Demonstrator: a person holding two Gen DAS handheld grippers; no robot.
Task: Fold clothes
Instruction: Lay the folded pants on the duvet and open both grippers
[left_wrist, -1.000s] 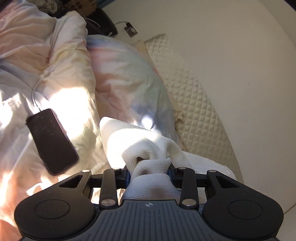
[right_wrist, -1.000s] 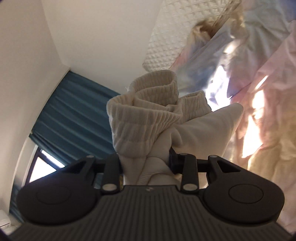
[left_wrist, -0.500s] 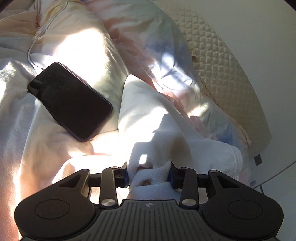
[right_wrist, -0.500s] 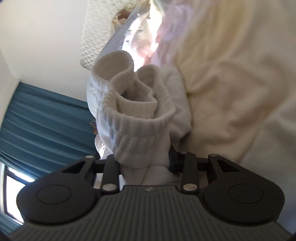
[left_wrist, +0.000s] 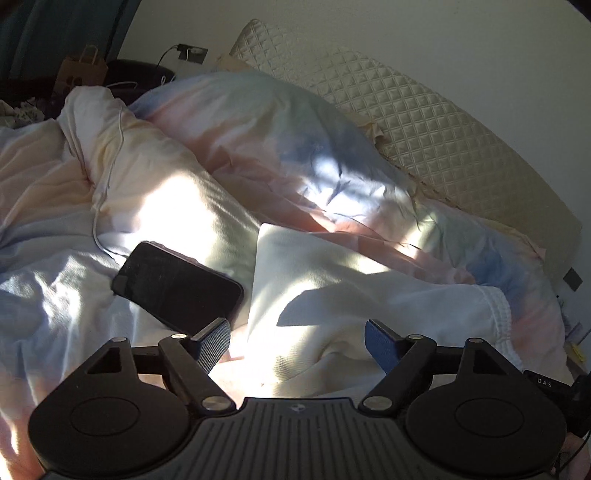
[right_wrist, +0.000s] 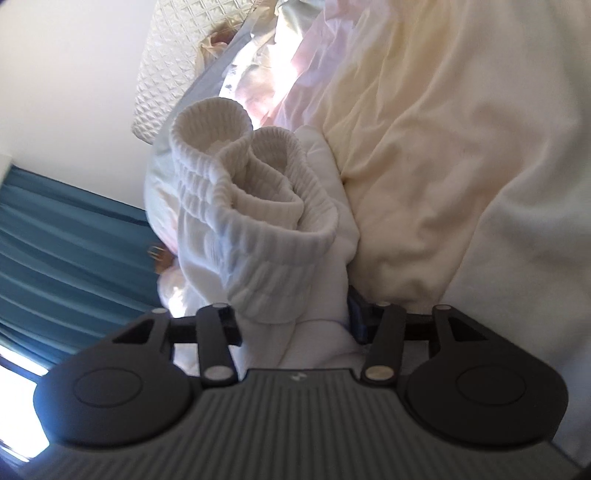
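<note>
A white garment (left_wrist: 332, 280) lies folded flat on the pastel duvet (left_wrist: 166, 177), its near edge under my left gripper (left_wrist: 295, 328). That gripper's jaws are opening and stand wide, with the cloth below them and the pads off it. In the right wrist view, the same white garment's ribbed cuffs (right_wrist: 266, 206) bunch up between the fingers of my right gripper (right_wrist: 293, 314). Its jaws are opening too, but the cloth still fills the gap and touches both pads. That gripper rests low against the duvet (right_wrist: 443, 147).
A black phone (left_wrist: 177, 284) lies on the duvet just left of the garment, with a white cable (left_wrist: 110, 166) running from it. A quilted headboard (left_wrist: 424, 122) lines the wall behind. A paper bag (left_wrist: 79, 70) stands far left. Blue curtains (right_wrist: 55, 240) hang by the window.
My left gripper has let go of the white cloth and its jaws have spread wide. The right gripper has sunk to the bed with the bunched cuffs, and its jaws have widened slightly.
</note>
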